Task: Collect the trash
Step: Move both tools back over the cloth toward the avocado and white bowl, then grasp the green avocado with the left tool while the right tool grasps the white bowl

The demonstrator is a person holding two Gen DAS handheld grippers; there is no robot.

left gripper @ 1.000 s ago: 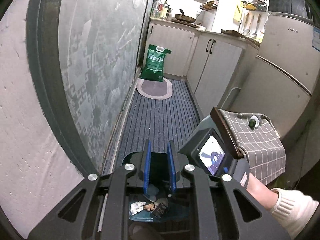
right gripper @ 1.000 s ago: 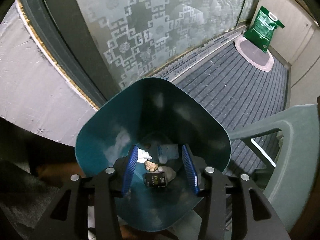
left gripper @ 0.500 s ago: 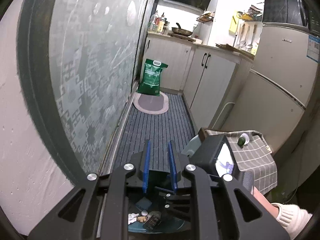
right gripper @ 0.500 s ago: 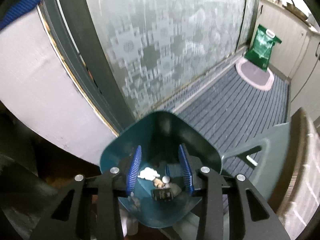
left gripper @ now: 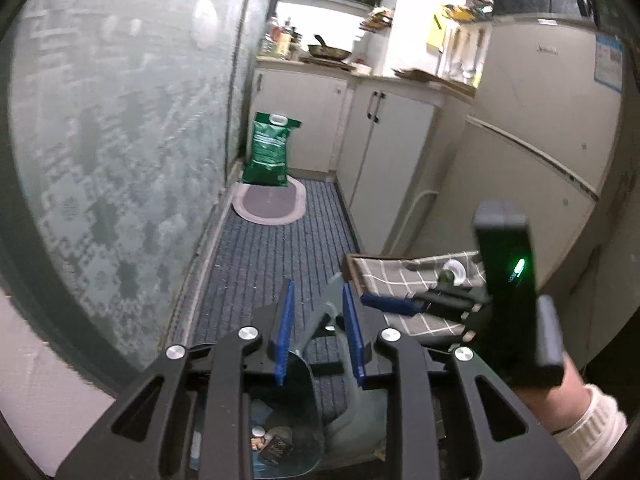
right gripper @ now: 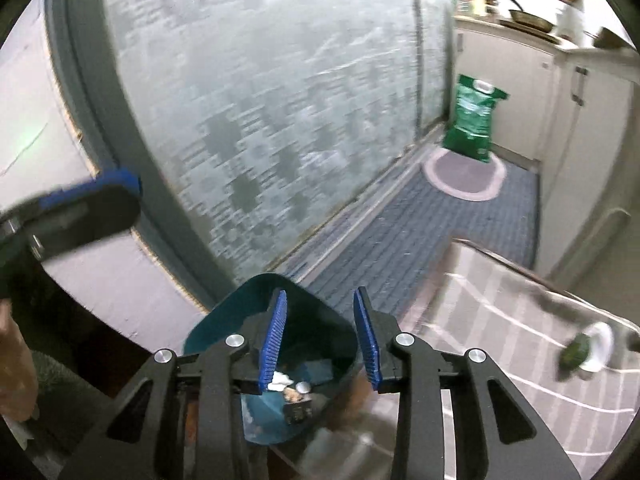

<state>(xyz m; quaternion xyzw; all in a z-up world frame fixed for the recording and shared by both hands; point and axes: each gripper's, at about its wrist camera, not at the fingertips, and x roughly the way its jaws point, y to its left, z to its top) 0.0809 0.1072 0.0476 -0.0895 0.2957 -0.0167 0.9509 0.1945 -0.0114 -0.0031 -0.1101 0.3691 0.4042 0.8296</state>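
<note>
A teal trash bin (right gripper: pixel 224 330) stands on the floor below both grippers; it also shows in the left wrist view (left gripper: pixel 308 432). Inside lie white crumpled paper (right gripper: pixel 280 380), a small black packet (right gripper: pixel 298 410) and small scraps (left gripper: pixel 258 438). My right gripper (right gripper: pixel 320 338) is open and empty, raised above the bin. My left gripper (left gripper: pixel 319 330) is open and empty, above the bin's rim. The right gripper's body (left gripper: pixel 506 304) shows at the right of the left wrist view. A dark green item (right gripper: pixel 574 356) lies on a white dish (right gripper: pixel 600 346) on the checked cloth.
A frosted glass sliding door (left gripper: pixel 120 140) runs along the left. A table with a grey checked cloth (left gripper: pixel 400 276) stands at the right, with a grey plastic chair (left gripper: pixel 320 320) by it. A green bag (left gripper: pixel 270 152), an oval mat (left gripper: pixel 270 202), cabinets and a fridge (left gripper: pixel 540 120) lie beyond.
Both grippers have risen away from the bin, which now looks smaller and lower. The right gripper has swung right toward the clothed table. The trash stays in the bin.
</note>
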